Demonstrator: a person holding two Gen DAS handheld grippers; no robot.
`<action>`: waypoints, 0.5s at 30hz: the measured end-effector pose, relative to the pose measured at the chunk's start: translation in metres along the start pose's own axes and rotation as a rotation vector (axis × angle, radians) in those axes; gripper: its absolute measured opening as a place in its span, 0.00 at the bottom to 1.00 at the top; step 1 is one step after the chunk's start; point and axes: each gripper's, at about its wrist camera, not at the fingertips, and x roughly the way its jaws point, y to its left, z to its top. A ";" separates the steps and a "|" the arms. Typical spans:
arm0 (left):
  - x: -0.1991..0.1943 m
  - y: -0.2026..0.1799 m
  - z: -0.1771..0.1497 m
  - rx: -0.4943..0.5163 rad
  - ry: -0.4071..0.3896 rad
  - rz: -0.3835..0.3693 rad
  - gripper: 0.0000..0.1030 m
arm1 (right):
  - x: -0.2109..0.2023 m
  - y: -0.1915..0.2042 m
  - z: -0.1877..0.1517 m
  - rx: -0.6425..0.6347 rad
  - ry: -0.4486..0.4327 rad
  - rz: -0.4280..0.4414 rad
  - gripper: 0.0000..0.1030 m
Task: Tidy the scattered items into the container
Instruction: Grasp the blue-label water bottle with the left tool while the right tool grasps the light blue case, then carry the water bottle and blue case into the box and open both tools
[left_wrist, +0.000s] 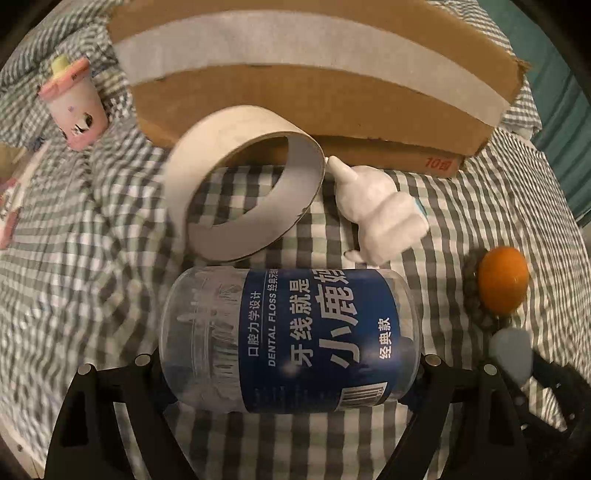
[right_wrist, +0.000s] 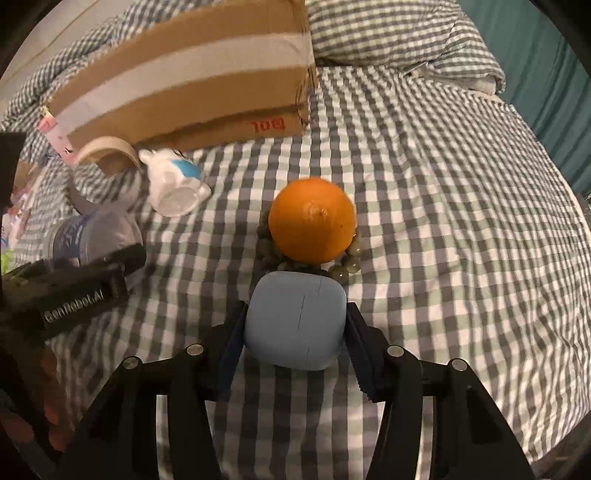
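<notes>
Bed (right_wrist: 424, 184), gingham cover, carries everything. Cardboard box (left_wrist: 314, 74) w/ pale tape band sits at far side; in right wrist view same box is far left.

Dental floss jar (left_wrist: 291, 343), clear w/ blue label, lies on its side crosswise between the left gripper (left_wrist: 288, 363) fingers (left_wrist: 142, 369). Both pads press its ends: grasping the jar. Left gripper low over bed, pointing toward box.

Tape ring (left_wrist: 243, 184), pale, tilted on edge just beyond jar, between jar & box. White figurine (left_wrist: 380, 210) on its side right of ring, touching ring's rim, near jar's far edge. Pink cup toy (left_wrist: 74, 103) far left, tipped, well apart from jar.

Orange (right_wrist: 312, 219) sits on a bead bracelet (right_wrist: 347, 266), mid-bed, right of the figurine.

Blue case (right_wrist: 295, 321), rounded, seam down its face, sits between right gripper (right_wrist: 293, 332) fingers (right_wrist: 360, 350). Pads touch both sides: clenched on the case. Case's far edge just beside beads, nearly touching. Right gripper low, aimed at orange; left gripper's body visible at its near left w/ jar.
</notes>
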 end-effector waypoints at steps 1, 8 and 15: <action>-0.005 0.000 -0.002 0.008 -0.008 0.015 0.86 | -0.008 0.000 0.000 0.002 -0.011 0.009 0.50; -0.070 0.007 -0.001 0.011 -0.112 0.055 0.86 | -0.071 0.007 0.018 0.000 -0.121 0.045 0.50; -0.122 0.012 0.017 0.034 -0.218 0.053 0.86 | -0.099 0.018 0.041 -0.005 -0.182 0.066 0.50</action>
